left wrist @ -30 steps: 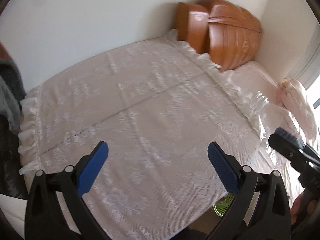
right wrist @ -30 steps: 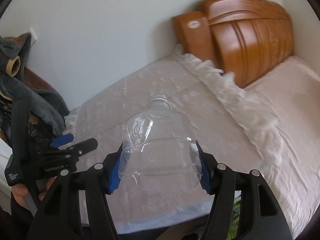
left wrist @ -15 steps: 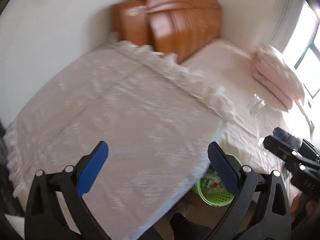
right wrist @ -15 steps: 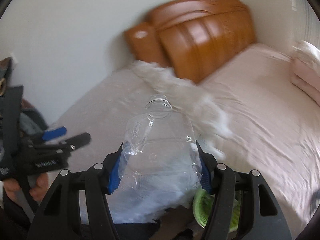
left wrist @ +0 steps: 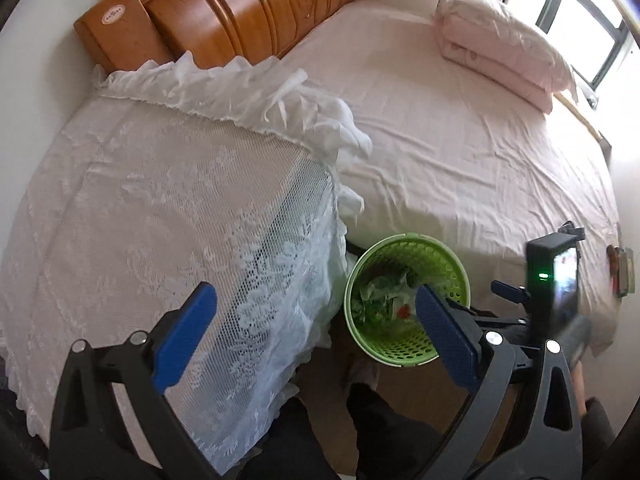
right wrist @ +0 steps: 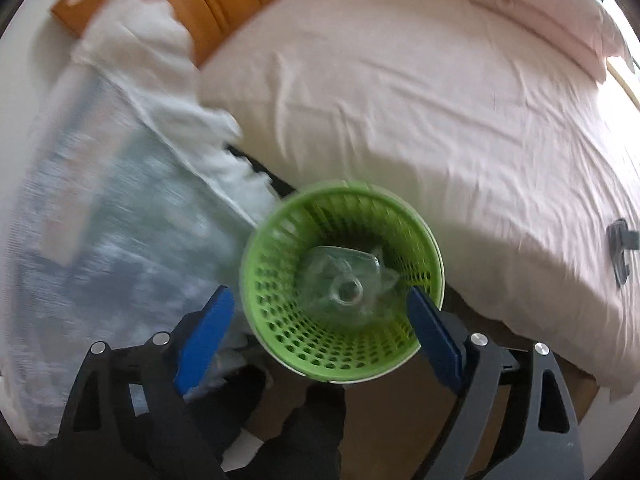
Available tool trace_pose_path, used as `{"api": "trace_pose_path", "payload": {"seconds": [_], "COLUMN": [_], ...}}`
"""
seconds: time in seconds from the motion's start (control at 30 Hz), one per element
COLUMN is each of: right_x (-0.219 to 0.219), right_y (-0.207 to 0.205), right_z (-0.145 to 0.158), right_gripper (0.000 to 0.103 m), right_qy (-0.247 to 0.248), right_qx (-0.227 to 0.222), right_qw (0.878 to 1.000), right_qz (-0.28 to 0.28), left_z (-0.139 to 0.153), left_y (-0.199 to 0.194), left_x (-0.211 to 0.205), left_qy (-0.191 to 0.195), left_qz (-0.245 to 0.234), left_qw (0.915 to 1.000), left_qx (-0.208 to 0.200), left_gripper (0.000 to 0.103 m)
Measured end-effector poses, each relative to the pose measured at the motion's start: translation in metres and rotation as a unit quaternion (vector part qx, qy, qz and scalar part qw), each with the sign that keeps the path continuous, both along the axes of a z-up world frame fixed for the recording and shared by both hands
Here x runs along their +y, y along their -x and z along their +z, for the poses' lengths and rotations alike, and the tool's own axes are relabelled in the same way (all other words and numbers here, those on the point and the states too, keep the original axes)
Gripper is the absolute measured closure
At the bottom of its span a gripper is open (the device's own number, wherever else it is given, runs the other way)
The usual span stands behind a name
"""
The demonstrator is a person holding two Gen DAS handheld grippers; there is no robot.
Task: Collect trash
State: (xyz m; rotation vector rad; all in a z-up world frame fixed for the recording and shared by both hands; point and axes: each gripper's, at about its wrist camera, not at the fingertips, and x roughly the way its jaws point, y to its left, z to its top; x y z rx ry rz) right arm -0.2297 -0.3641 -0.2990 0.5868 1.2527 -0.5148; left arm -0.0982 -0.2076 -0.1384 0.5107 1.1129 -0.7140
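Observation:
A green mesh waste basket point(right wrist: 280, 322) stands on the floor between the bed and a lace-covered surface. A clear plastic bottle point(right wrist: 344, 286) lies inside it, mouth toward the camera. My right gripper point(right wrist: 320, 334) hangs just above the basket, its jaws opening, blue pads apart and not touching the bottle. In the left wrist view the same basket point(left wrist: 452, 272) holds crumpled wrappers point(left wrist: 384, 300). My left gripper point(left wrist: 316, 334) is open with nothing between its pads, over the edge of the lace cloth. The right gripper's body point(left wrist: 552, 280) shows at the right there.
A bed with a pink sheet point(left wrist: 460, 140) and a folded pink quilt point(left wrist: 500, 44) fills the right. A wooden headboard point(left wrist: 240, 4) stands behind. White lace cloth point(left wrist: 160, 208) drapes the left surface. A person's dark-clad legs point(left wrist: 384, 432) stand on the wooden floor below the basket.
Both grippers swung right and down from the lace cloth to the green basket. The right gripper's jaws spread and the clear bottle left them, now lying in the basket.

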Motion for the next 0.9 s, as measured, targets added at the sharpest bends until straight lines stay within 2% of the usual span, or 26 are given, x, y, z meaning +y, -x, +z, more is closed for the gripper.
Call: {"api": "trace_pose_path", "payload": {"seconds": [0.07,0.2,0.4,0.53,0.57,0.6,0.77,0.87,0.9], "right_x": [-0.008,-0.017,0.004,0.035,0.046,0.052,0.092,0.109,0.113], "right_y": [0.004,0.009,-0.015,-0.050,-0.063,-0.070,-0.114,-0.132,-0.136], "right_z": [-0.005,0.020,0.097,0.168,0.193,0.205,0.307,0.361,0.375], "right_gripper": [0.015,0.012,0.007,0.002,0.002,0.002,0.002,0.002,0.002], "right_qy": [-0.001,0.005,0.059,0.104,0.120,0.129,0.191,0.217,0.222], "right_qx": [0.011,-0.008,-0.036,-0.092,-0.112,-0.122,-0.225,-0.284,-0.299], "right_qw": [1.000,1.000,0.998,0.989,0.985,0.982,0.948,0.925,0.918], "right_qz": [-0.009,-0.021,0.008,0.044,0.057,0.064,0.116,0.131,0.135], "left_z": [0.000,0.006,0.026,0.059,0.072,0.085,0.154,0.200,0.219], "left_y": [0.000,-0.009,-0.025,-0.039,-0.043,-0.047,-0.067,-0.076,-0.079], "left_x": [0.004,0.017,0.044,0.070,0.079,0.087,0.126,0.147,0.155], "left_qy": [-0.005,0.000,0.020,0.048,0.058,0.067,0.100,0.116,0.126], "left_qz": [0.010,0.037,0.072,0.102,0.110,0.119,0.162,0.188,0.200], "left_qw": [0.9999,0.9993,0.9971,0.9926,0.9907,0.9883,0.9701,0.9537,0.9454], "left_qx": [-0.003,-0.004,-0.017,-0.046,-0.055,-0.068,-0.150,-0.204,-0.224], "left_gripper": [0.008,0.008,0.008,0.008,0.008,0.008,0.008,0.008,0.008]}}
